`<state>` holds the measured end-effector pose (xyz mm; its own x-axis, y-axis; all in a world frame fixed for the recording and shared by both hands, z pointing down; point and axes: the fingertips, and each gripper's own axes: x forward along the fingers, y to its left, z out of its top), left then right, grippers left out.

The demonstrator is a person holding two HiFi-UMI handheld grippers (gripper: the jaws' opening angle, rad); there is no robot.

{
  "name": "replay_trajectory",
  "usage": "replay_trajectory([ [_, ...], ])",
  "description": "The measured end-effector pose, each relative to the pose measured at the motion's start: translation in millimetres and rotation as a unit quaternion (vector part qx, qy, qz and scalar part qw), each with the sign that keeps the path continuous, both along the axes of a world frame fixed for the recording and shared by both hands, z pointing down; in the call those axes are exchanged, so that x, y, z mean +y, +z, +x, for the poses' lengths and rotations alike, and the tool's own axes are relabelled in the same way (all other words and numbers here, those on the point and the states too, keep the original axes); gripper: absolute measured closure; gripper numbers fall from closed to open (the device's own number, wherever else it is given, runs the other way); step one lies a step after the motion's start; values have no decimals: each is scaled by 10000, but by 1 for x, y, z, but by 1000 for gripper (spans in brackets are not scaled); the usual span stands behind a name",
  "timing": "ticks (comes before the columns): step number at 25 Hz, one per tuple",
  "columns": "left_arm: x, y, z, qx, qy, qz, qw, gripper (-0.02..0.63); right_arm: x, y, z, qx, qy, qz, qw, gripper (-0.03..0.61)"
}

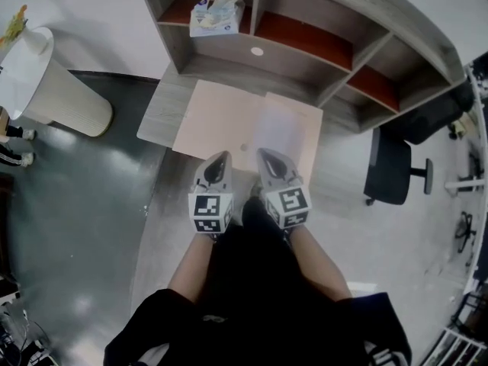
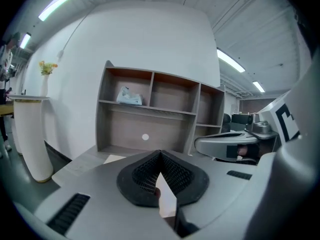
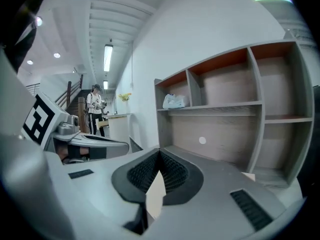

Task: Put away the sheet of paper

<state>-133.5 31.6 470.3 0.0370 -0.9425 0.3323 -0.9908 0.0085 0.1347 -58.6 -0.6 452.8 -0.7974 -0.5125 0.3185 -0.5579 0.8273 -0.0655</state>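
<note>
A pale cream sheet of paper [image 1: 229, 120] lies flat on the grey wooden desk [image 1: 164, 105], in front of the shelf unit. Its right half looks whiter and blurred. My left gripper [image 1: 221, 158] and right gripper [image 1: 265, 155] hover side by side over the sheet's near edge, both pointing at the shelves. In the left gripper view the jaws [image 2: 160, 153] meet at the tips, and only a pale sliver of paper shows through the gap below. The right gripper [image 3: 160, 153] looks the same: tips together, nothing pinched. A corner of the sheet [image 3: 248, 175] shows at the right.
The shelf unit [image 1: 305, 40] stands at the desk's back, with a white packet [image 1: 217, 14] in its upper left compartment. A white round pedestal [image 1: 53, 90] is at the left and a black office chair [image 1: 396, 162] at the right. A person [image 3: 95, 109] stands far off.
</note>
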Motion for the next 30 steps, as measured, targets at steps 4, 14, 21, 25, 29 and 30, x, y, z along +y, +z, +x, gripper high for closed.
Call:
replay_trajectory([
  [4, 11, -12, 25, -61, 56, 138, 9999, 569, 14, -20, 24, -104, 84, 169, 9998, 561],
  [14, 35, -72, 82, -179, -187, 595, 9979, 569, 30, -71, 88, -389, 16, 661, 9971, 561],
  [21, 33, -89, 103, -304, -407, 607, 9969, 569, 6, -92, 150, -810, 145, 497, 9954, 561],
  [25, 33, -97, 118, -470, -334, 660, 9961, 569, 6, -93, 162, -682, 56, 756, 9948, 561],
  [29, 32, -106, 128, -488, -256, 711, 9959, 569, 11, -106, 163, -856, 54, 726, 9937, 561],
  [30, 33, -109, 127, -502, -281, 715, 9958, 569, 12, -107, 163, -835, 41, 734, 9938, 561],
])
